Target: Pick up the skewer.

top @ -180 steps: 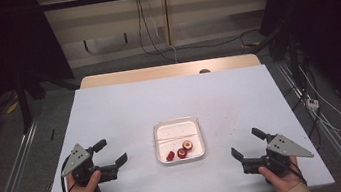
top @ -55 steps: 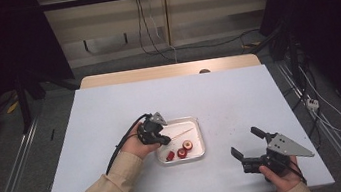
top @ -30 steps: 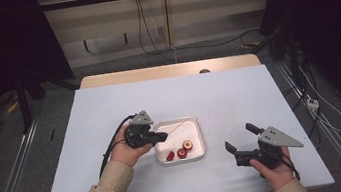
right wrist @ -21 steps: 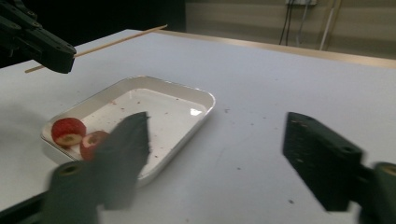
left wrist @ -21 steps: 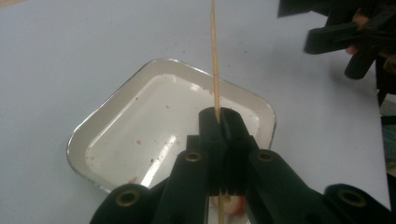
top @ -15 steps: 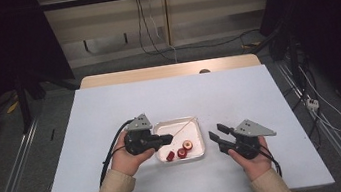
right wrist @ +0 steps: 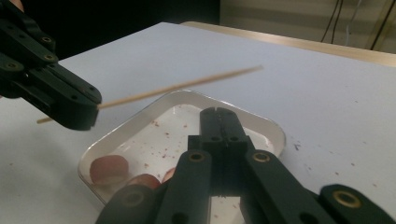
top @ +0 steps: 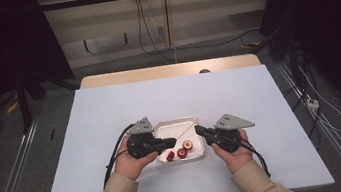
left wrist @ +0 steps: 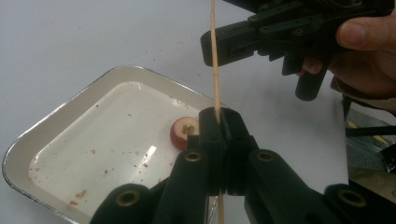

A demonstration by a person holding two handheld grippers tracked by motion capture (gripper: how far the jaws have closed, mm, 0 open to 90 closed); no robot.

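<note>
A white tray [top: 177, 125] holds three red apple pieces [top: 182, 152], one of them cored [left wrist: 184, 133]. My left gripper [top: 172, 140] hovers over the tray's left side, shut on a thin wooden skewer [left wrist: 214, 56] that points past the jaws toward the right gripper. My right gripper [top: 197, 130] sits at the tray's right edge, facing the left one. Its jaws [right wrist: 218, 114] have just been closing and are shut with nothing between them. The skewer [right wrist: 177, 86] crosses above the tray, a little apart from the right jaw tips.
The tray stands near the front of a pale table [top: 110, 109], and red crumbs dot its floor [left wrist: 116, 154]. Bare tabletop lies all around it. Cables [top: 149, 28] hang behind the table's far edge.
My right gripper has travelled left from the table's front right to the tray's edge, and its jaws have shut. The left gripper has stayed over the tray with the skewer.
</note>
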